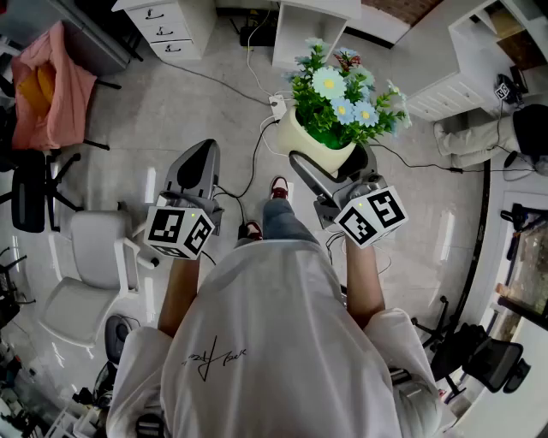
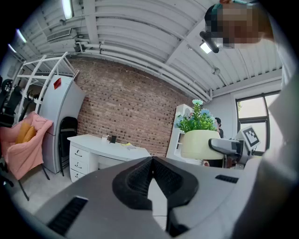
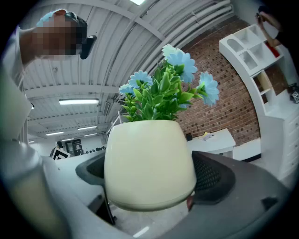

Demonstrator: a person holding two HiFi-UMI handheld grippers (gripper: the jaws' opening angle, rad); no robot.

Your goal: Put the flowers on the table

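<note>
The cream, round-bellied ceramic pot (image 3: 149, 163) with its bunch of pale blue and white artificial flowers (image 1: 342, 98) is off the floor. It is carried out in front of the person at about 1 o'clock in the head view. The right gripper (image 1: 332, 162) holds it, with its black ribbed fingers (image 3: 212, 175) spread wide and pressed against the pot's belly at 3 and 9 o'clock. The left gripper (image 1: 203, 152) hangs at about 11 o'clock with its fingers together and nothing between them.

The likeliest worktop seems to be the white desk with drawers (image 1: 167, 17), well apart at 11 o'clock. I cannot tell for sure that it is the intended one.

The main risk is the grip. The pot's wall is smooth and curved, and the fingers meet it only at two narrow places. A jolt or a tilt of the wrist could let it roll or slide down and out. In the head view the pot already leans away from the person, so its top-heavy flowers add to that pull. Loose black and white cables (image 1: 257, 145) cross the grey floor at 12 o'clock. A foot catching them while walking could cause just such a jolt.
</note>
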